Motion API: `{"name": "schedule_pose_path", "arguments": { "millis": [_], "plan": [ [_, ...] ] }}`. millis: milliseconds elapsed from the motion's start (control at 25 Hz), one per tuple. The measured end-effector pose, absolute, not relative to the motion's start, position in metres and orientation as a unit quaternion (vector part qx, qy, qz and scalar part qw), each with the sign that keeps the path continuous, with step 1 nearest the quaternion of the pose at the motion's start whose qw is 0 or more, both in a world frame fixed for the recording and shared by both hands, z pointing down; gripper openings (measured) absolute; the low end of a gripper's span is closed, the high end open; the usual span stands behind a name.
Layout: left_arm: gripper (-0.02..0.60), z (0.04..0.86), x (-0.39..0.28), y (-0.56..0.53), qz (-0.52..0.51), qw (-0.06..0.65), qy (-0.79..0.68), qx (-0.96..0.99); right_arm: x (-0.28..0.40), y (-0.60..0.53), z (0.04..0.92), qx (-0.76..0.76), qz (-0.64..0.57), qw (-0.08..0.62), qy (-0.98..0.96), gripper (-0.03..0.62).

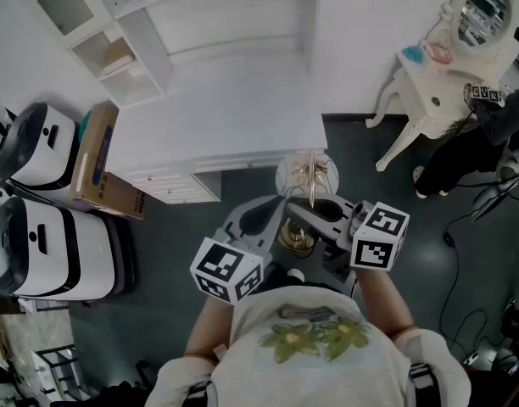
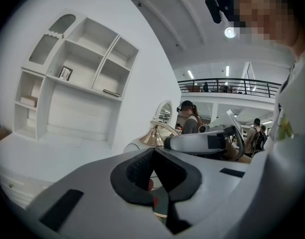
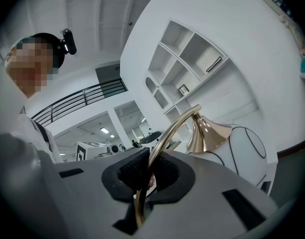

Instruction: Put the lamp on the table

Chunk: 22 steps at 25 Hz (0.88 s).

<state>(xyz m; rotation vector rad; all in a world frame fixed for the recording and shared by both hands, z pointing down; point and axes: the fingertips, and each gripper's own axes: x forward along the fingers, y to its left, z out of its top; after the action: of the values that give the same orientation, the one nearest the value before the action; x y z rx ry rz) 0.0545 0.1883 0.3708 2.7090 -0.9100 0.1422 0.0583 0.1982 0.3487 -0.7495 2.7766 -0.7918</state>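
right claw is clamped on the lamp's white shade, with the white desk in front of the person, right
Not quite. The right claw is clamped on the lamp's curved gold arm, not on the white shade; the right gripper view shows this. The white desk is indeed in front of the person.

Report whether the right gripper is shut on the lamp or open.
Shut on it: the lamp has its gold stem pinched between the right gripper's black pads.
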Motion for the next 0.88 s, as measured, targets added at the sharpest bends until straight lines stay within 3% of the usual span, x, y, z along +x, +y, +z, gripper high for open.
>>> {"name": "schedule_pose_path", "arguments": {
  "millis": [880],
  "plan": [
    [0.028, 0.377, 0.060, 0.117, 0.071, 0.149, -0.318, 0.934, 0.063, 0.127, 0.354, -0.246, -0.265, 0.076, 0.929, 0.034]
  ]
}}
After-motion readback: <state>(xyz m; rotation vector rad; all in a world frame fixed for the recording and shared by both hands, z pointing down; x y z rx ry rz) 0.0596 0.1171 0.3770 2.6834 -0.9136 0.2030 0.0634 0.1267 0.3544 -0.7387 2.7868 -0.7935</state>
